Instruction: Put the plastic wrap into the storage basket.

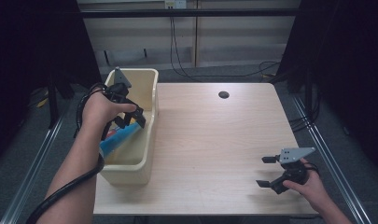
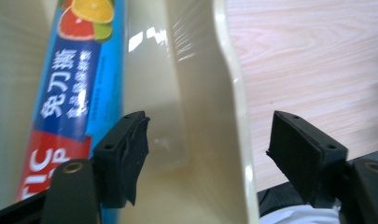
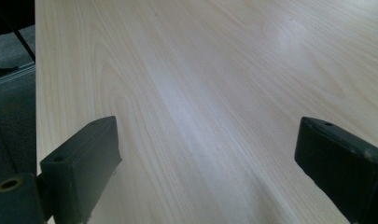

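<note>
A blue box of cling film is seen lying at a slant inside a cream plastic bin, which stands on the left edge of a pale wooden table. In the left gripper view the box is shown close up: printed citrus slices at its far end, white Chinese characters along the blue side, and a red panel with white letters at its near end.

The left gripper is held by the person's left hand over the bin, pointing down into it. Its jaws are spread wide and nothing is gripped between them. In its own view the gripper is seen straddling the bin's side wall: one jaw is inside the bin, just beside the box, and the other is outside, above the table top. Whether the inner jaw touches the box cannot be told.

The right gripper is held by the right hand near the table's front right corner, well apart from the bin. Its jaws are also wide apart and empty, pointing left across the bare wood. In the right gripper view the gripper is seen with wood grain between its jaws.

A small dark round hole is set in the table near its far edge.
</note>
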